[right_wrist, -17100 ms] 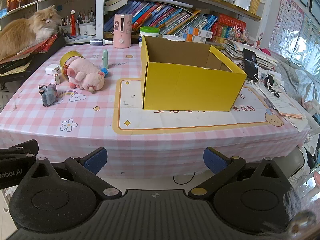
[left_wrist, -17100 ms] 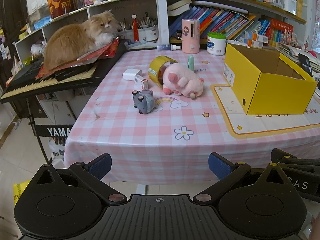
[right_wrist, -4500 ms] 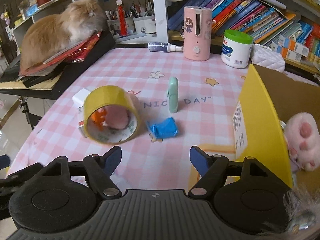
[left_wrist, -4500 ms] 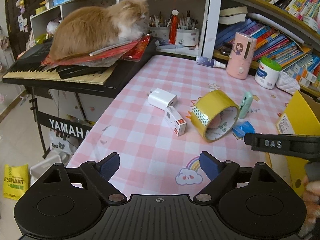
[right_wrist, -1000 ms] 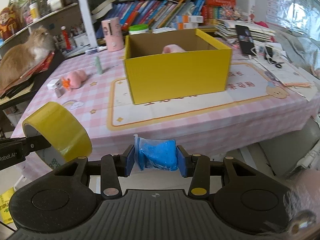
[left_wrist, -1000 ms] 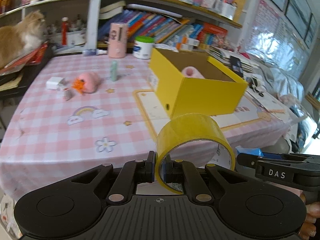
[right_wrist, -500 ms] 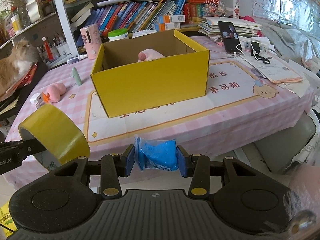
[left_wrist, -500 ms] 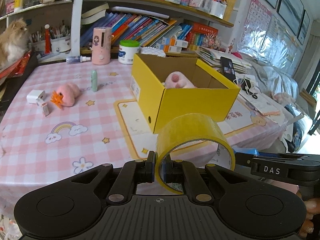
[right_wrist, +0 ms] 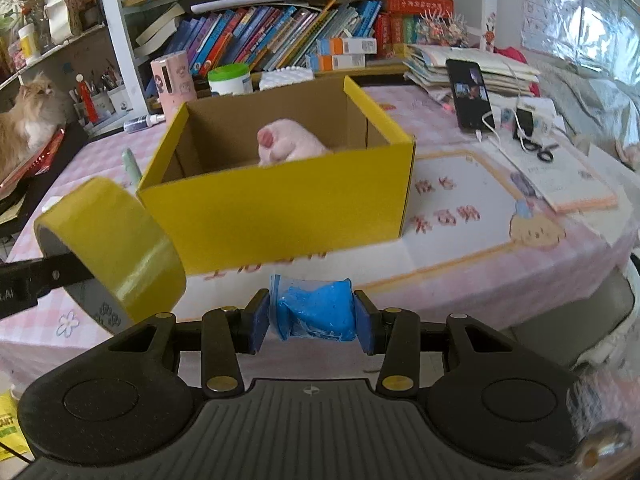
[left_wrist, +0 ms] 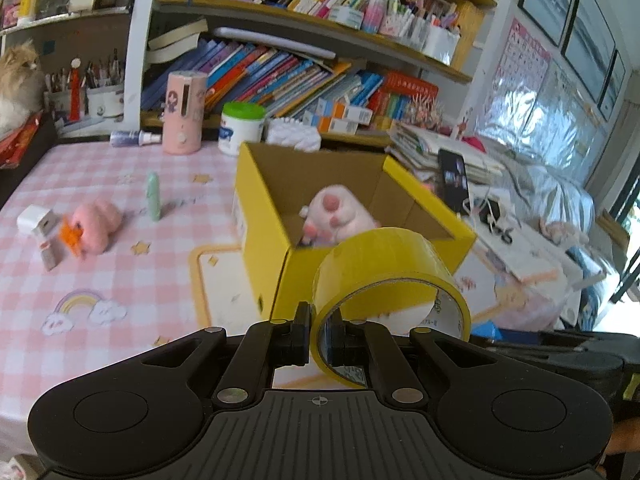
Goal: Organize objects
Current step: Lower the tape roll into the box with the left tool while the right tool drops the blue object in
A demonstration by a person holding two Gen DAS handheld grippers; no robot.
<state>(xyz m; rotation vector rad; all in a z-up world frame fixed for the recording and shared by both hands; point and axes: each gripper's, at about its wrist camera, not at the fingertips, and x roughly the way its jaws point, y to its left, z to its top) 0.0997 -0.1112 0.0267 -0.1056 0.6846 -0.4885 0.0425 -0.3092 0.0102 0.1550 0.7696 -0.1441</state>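
Note:
My left gripper is shut on the wall of a roll of yellow tape, held in the air near the front of the open yellow box. The same roll of yellow tape shows at the left of the right wrist view. My right gripper is shut on a small blue packet in clear wrap, in front of the yellow box. A pink plush toy lies inside the box. On the pink checked table remain a pink toy with an orange part, a green stick and a white charger.
A pink cylinder and a white jar with a green lid stand at the table's back edge under shelves of books. A cat sits at the far left. A phone, cables and papers lie right of the box.
Both grippers have moved closer to the yellow box with their loads; the box now looms larger in both views. Neither grip has changed.

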